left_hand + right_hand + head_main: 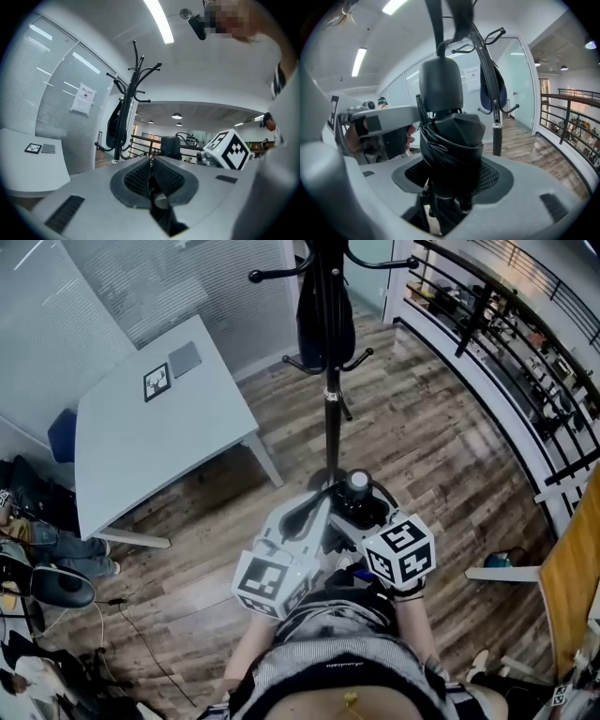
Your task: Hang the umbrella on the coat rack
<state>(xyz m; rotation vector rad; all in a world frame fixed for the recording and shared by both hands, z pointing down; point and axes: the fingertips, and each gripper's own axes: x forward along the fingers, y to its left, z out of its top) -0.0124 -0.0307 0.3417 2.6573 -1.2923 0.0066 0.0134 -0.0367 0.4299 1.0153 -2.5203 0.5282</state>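
The folded black umbrella [450, 140] sits upright in the right gripper [452, 174], whose jaws stand wide and press on its bundled cloth. It is held over the wood floor, near the foot of the coat rack [331, 381]. The left gripper [151, 176] is closed tight. Whether it nips the umbrella's strap [436, 18] I cannot tell. I'd judge the umbrella light, with soft, slippery cloth over a stiff core, and the strap the part to hook over a peg.
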